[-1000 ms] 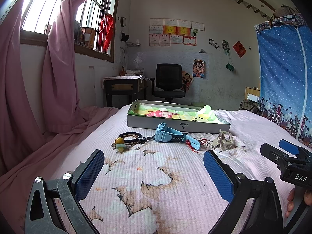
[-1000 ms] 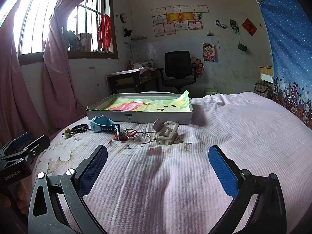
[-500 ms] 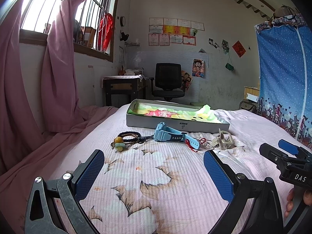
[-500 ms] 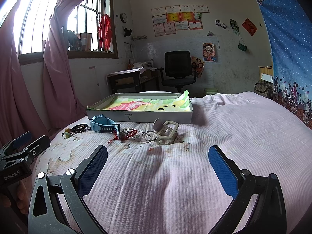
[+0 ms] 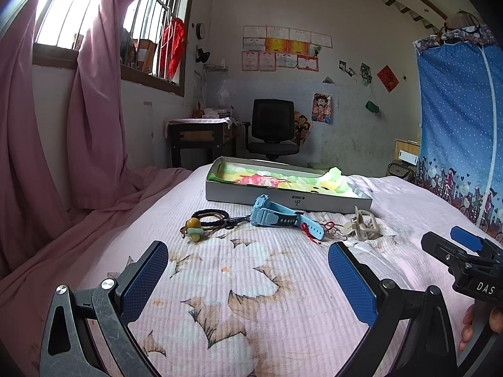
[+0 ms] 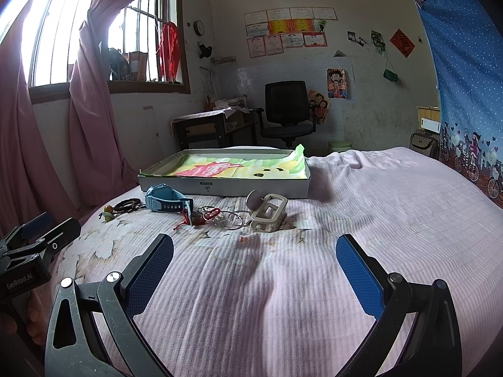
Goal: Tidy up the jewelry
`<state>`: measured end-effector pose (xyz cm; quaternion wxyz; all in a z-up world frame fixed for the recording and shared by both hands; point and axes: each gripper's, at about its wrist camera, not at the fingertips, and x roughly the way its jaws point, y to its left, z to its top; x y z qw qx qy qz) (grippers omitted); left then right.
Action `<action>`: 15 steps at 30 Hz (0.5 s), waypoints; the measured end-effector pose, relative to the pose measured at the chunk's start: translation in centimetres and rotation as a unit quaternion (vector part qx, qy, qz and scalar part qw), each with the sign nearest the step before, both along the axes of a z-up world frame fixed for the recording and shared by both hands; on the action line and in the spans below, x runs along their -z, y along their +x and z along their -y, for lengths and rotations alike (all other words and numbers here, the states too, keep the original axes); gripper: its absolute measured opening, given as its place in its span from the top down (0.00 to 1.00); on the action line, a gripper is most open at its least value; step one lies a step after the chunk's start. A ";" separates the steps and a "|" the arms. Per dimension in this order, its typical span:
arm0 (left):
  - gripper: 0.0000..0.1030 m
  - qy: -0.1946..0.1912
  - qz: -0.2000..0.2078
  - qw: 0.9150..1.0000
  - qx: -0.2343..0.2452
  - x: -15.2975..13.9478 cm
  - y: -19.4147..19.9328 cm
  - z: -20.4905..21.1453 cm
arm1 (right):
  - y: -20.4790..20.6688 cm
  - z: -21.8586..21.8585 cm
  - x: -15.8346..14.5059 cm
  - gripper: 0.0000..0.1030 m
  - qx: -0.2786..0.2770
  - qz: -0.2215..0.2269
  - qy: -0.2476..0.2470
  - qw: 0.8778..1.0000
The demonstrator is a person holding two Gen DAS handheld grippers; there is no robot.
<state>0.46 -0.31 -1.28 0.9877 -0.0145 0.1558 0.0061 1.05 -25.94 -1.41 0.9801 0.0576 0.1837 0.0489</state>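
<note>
Left gripper (image 5: 248,267) and right gripper (image 6: 254,260): both spread wide, holding nothing, above the bedspread (image 6: 361,220). Jewelry pieces, including a blue watch (image 5: 276,215), bracelets (image 5: 210,215) and a beige hair claw (image 6: 268,212), lie just before the shallow box (image 6: 226,185).

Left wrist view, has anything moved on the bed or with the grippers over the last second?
Nothing visibly changed. The left gripper and right gripper both stay open and empty above the bed. The watch, bracelets, rings and hair clip lie where they were, in front of the box.
</note>
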 end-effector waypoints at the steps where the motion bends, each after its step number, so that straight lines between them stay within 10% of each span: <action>1: 0.01 -0.005 -0.001 1.000 0.000 0.0 0.0 -0.1 | 0.0 0.0 0.0 0.01 0.000 0.000 0.001 1.000; 15: 0.01 0.007 -0.037 0.999 -0.016 -0.9 2.8 -2.0 | 1.7 0.0 -0.5 0.01 -0.020 -0.030 -0.010 0.999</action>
